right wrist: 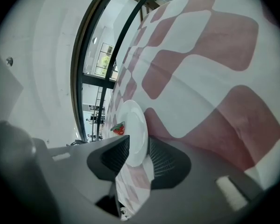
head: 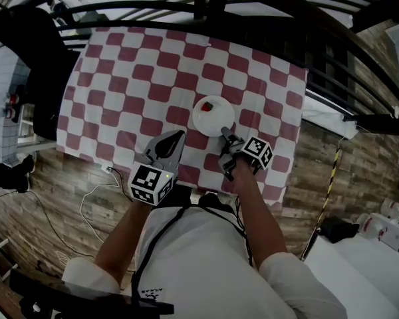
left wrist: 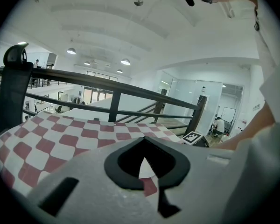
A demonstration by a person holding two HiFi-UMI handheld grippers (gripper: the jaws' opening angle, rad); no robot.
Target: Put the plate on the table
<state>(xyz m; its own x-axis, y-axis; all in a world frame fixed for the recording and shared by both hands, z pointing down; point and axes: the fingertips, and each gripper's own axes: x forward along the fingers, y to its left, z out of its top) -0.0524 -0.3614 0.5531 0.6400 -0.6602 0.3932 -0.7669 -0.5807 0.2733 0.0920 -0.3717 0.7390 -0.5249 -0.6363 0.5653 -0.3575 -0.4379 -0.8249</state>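
Observation:
A white plate with a small strawberry on it is over the near middle of the red-and-white checked tablecloth. My right gripper is shut on the plate's near rim. In the right gripper view the plate stands between the two pads and the strawberry shows on its face. I cannot tell whether the plate rests on the cloth. My left gripper hovers just left of the plate, shut and empty. In its own view the left gripper has its tips meeting above the cloth.
A black railing runs along the table's far side. A dark chair stands at the left end. A white cable lies on the wooden floor near the front-left corner. White equipment sits at the right.

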